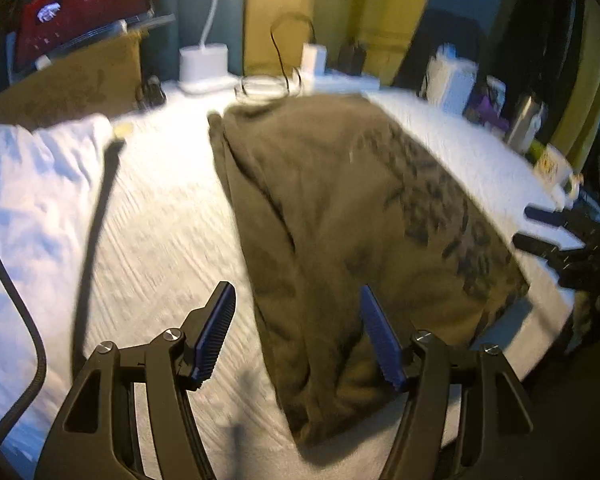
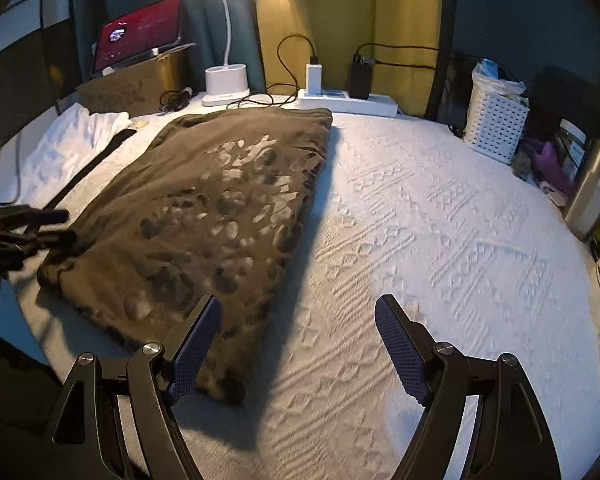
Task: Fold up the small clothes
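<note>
A dark olive-brown garment (image 1: 352,216) with a spotted print lies folded lengthwise on the white textured cloth (image 1: 160,216). It also shows in the right wrist view (image 2: 204,208). My left gripper (image 1: 296,300) is open and empty, hovering over the garment's near left edge. It appears at the left edge of the right wrist view (image 2: 56,226). My right gripper (image 2: 298,312) is open and empty, just right of the garment's near corner. Its fingertips (image 1: 534,213) show at the right of the left wrist view.
A white garment (image 2: 72,140) and a black strap (image 2: 92,164) lie at the far left. At the back stand a cardboard box with a tablet (image 2: 140,34), a lamp base (image 2: 226,84) and a power strip (image 2: 348,100). A white basket (image 2: 496,120) and a steel bottle (image 2: 592,188) stand right.
</note>
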Available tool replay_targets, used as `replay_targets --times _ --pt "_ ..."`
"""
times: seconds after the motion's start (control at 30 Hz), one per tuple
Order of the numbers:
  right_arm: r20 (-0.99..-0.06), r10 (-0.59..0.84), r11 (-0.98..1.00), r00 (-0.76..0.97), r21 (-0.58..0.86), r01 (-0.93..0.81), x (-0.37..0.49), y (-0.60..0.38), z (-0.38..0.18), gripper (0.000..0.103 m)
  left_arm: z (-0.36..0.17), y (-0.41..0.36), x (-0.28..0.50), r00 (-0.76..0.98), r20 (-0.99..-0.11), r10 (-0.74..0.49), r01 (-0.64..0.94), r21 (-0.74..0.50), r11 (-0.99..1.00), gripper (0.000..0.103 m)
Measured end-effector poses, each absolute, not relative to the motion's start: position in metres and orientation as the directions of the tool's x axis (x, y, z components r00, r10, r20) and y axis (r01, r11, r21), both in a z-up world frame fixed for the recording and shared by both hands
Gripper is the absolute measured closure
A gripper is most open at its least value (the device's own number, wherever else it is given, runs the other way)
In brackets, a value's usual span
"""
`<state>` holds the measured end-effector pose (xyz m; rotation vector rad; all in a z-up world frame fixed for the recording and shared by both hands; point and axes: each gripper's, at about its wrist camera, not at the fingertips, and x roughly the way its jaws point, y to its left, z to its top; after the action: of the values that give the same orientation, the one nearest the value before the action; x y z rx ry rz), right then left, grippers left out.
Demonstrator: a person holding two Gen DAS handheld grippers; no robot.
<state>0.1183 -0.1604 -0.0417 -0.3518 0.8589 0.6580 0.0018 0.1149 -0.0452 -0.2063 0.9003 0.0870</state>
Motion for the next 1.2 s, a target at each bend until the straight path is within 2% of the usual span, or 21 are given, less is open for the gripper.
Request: replay_targets --times 0.13,0.4,0.87,1.2 --pt "-0.775 0.402 0.745 0.488 -0.033 -0.666 0.136 -0.147 -0.031 0.022 -0.035 0.129 0.022 0.65 -0.76 -0.015 -0.189 -0.181 0.965 0.038" --pt "-0.742 0.409 0.729 0.531 -0.084 -0.679 0.177 -0.116 -0.017 0.022 -0.026 0.142 0.075 0.703 -0.711 -0.004 -0.172 -0.176 0.969 0.035" --pt "-0.758 0.412 0.712 0.506 -0.079 -0.698 0.259 -0.065 -0.028 0.022 -0.06 0.184 0.145 0.651 -0.759 -0.007 -0.201 -0.182 0.963 0.034" --pt "-0.779 0.448 0.699 0.439 -0.001 -0.715 0.305 -0.036 -0.048 0.022 -0.091 0.21 0.174 0.6 -0.799 -0.031 -0.228 -0.208 0.951 0.032"
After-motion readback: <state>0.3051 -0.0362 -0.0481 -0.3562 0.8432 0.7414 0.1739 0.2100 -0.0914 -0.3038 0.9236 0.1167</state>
